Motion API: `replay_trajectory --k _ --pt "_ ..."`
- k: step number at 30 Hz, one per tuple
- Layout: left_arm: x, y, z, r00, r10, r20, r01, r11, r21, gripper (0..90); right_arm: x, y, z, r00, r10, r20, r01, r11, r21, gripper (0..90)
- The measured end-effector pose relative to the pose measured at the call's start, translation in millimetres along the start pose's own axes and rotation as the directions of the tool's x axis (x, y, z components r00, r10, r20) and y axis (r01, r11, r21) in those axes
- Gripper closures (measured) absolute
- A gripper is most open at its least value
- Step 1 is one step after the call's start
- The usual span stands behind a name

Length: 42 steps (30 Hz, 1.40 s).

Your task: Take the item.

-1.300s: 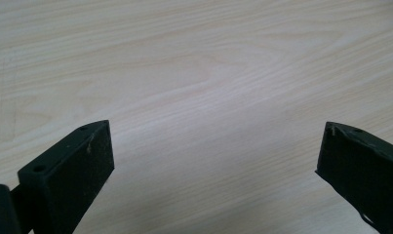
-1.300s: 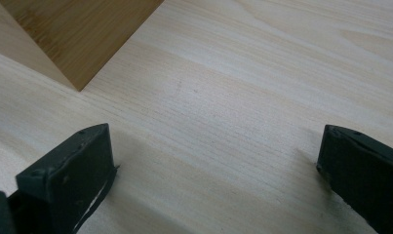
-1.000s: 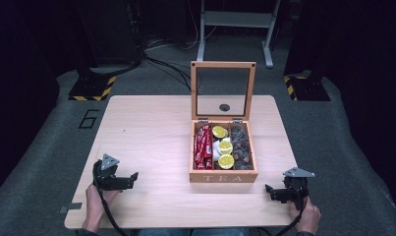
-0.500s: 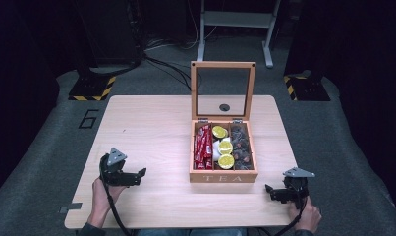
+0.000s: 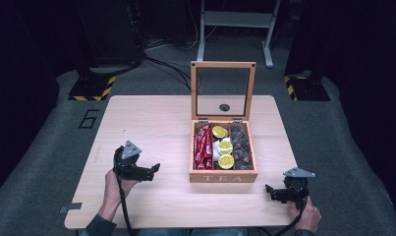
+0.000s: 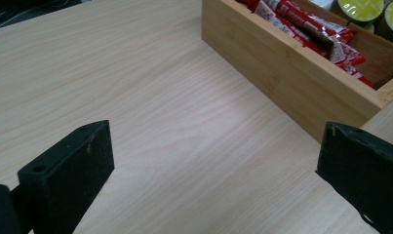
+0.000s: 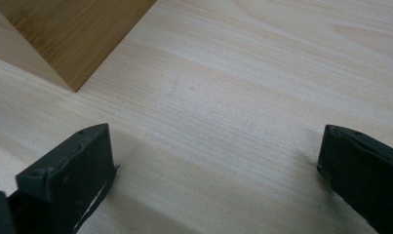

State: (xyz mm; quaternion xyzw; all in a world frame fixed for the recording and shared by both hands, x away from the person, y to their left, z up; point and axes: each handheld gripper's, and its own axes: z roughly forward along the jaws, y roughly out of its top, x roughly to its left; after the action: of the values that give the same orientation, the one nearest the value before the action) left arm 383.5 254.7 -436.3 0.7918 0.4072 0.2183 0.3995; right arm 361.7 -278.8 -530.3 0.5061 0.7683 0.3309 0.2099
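Left gripper view, tea box [image 6: 301, 83] beyond spread fingers [image 6: 67, 170], seemingly untouched

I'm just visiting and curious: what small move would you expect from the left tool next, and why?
Probably a short reach forward toward the red packets in the tea box. The left tool is open, holds nothing, and already points at that side of the box, whose lid stands open.

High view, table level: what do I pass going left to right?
left gripper → red packets → yellow-topped cups → dark pods, all three inside the open tea box → right gripper
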Motion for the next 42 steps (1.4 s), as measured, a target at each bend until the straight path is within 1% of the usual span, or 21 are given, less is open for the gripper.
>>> replay_trajectory --k 6,8,9,13,15,17,19,21,22,23,24,26,31,33,35,39,40,42 --pt "-13.1 13.0 6.5 0.9988 0.035 0.035 -0.035 0.9994 -0.003 0.1 0.1 0.0 -0.1 1.0 0.001 0.0 -0.001 1.0 0.002 0.0" --pt "-17.4 17.1 8.8 0.9979 0.048 0.043 -0.048 0.9988 -0.003 0.1 0.1 0.0 -0.1 1.0 0.001 0.0 -0.001 1.0 0.001 0.0" --pt "-21.5 20.4 11.4 0.9973 0.056 0.047 -0.056 0.9984 -0.01 0.1 -0.1 0.1 -0.5 1.0 -0.001 -0.001 0.001 1.0 0.006 0.0" --pt "-30.0 28.0 16.3 0.9951 0.074 0.066 -0.073 0.9972 -0.017 0.1 -0.6 -0.1 -0.3 1.0 -0.006 -0.002 0.006 1.0 0.003 0.0" --pt "-35.6 33.1 20.1 0.993 0.084 0.083 -0.082 0.9964 -0.019 0.1 -1.1 -0.2 -0.5 0.9999 -0.013 -0.002 0.013 1.0 0.006 0.0" --pt "-39.5 36.8 22.4 0.9909 0.095 0.096 -0.093 0.9955 -0.018 0.1 -0.8 -0.4 0.2 0.9999 -0.011 0.002 0.011 1.0 -0.002 0.0" --pt "-44.0 40.4 24.5 0.9896 0.101 0.103 -0.099 0.9948 -0.024 0.1 -0.8 -0.4 0.2 0.9999 -0.012 0.002 0.012 1.0 -0.002 0.0" --pt "-48.1 44.7 26.6 0.9867 0.111 0.118 -0.109 0.9938 -0.022 0.1 -0.8 -0.3 0.2 0.9999 -0.011 0.002 0.011 1.0 -0.002 0.0" --pt "-52.4 48.0 29.5 0.9847 0.122 0.125 -0.119 0.9925 -0.027 0.1 -0.9 -0.3 0.0 0.9999 -0.012 0.0 0.012 1.0 0.0 0.0" --pt "-52.4 48.0 29.5 0.9847 0.122 0.125 -0.119 0.9925 -0.027 0.0 -0.9 -0.3 0.0 0.9999 -0.012 0.0 0.012 1.0 0.0 0.0" --pt "-54.4 49.4 31.7 0.9834 0.126 0.131 -0.122 0.992 -0.032 0.0 -0.8 -0.3 0.2 0.9999 -0.011 0.002 0.011 1.0 -0.003 0.0" --pt "-58.6 52.3 35.3 0.9814 0.129 0.142 -0.126 0.9916 -0.029 0.1 -0.8 -0.3 0.2 0.9999 -0.011 0.002 0.011 1.0 -0.002 0.0" --pt "-68.1 58.7 43.7 0.9746 0.149 0.167 -0.147 0.9888 -0.027 0.1 -0.3 -0.3 0.3 1.0 -0.004 0.002 0.004 1.0 -0.004 0.0" --pt "-69.6 60.3 45.8 0.972 0.15 0.181 -0.148 0.9887 -0.023 0.1 -0.4 -0.2 0.0 1.0 -0.005 0.0 0.005 1.0 -0.001 0.0" --pt "-71.5 61.1 48.7 0.9713 0.145 0.189 -0.143 0.9894 -0.024 0.1 0.0 -0.1 0.0 1.0 0.0 0.001 0.0 1.0 -0.001 0.0" --pt "-74.8 61.9 54.5 0.9691 0.148 0.197 -0.148 0.9889 -0.017 0.1 0.0 -0.1 0.0 1.0 0.0 0.001 0.0 1.0 0.0 0.0" --pt "-76.2 61.8 56.4 0.9696 0.145 0.197 -0.144 0.9893 -0.02 0.1 -0.1 0.0 -0.4 1.0 0.0 -0.001 0.0 1.0 0.005 0.0" --pt "-78.6 62.4 59.0 0.9679 0.147 0.204 -0.146 0.989 -0.02 0.1 -0.1 -0.1 0.0 1.0 -0.001 0.0 0.001 1.0 0.0 0.0"
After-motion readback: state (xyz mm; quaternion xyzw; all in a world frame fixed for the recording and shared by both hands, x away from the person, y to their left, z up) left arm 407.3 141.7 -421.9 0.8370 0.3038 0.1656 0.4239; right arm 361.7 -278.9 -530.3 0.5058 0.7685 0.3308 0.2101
